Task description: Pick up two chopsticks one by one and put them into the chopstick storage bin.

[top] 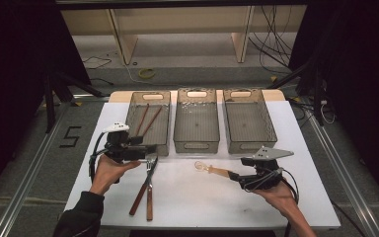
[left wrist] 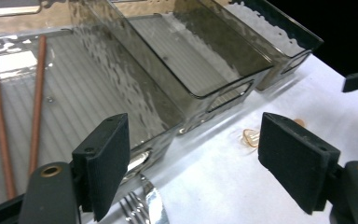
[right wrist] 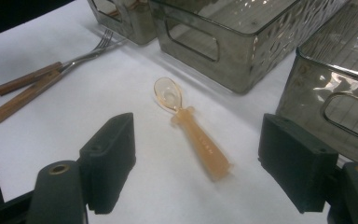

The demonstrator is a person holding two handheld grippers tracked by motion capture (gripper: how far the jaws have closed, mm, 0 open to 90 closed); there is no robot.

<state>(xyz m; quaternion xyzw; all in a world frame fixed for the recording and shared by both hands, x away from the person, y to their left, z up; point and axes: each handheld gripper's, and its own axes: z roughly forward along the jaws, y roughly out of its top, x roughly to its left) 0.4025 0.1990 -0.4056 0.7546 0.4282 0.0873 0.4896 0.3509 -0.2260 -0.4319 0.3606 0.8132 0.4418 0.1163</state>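
Near edge of the surface (top: 192,207): right tongs (right wrist: 198,163), spread wide and empty, straddle the handle end of an amber spoon (right wrist: 193,133) lying flat mid-surface, seemingly lined up for pickup. Left tongs (left wrist: 191,172), equally wide, hover above a wooden-handled fork (top: 142,190). Far edge: three smoked bins (top: 196,121); the left one holds chopsticks (top: 147,120), suggesting sorting.

From above our near edge of the table (top: 187,197) we look forward and down on three bins (top: 196,121). Our left gripper camera sits low and close, facing far-right across the bins (left wrist: 186,60). Our right gripper camera faces far-left, close over the orange spoon (right wrist: 191,126). Both share that spoon (left wrist: 251,137) and the fork (right wrist: 100,44).
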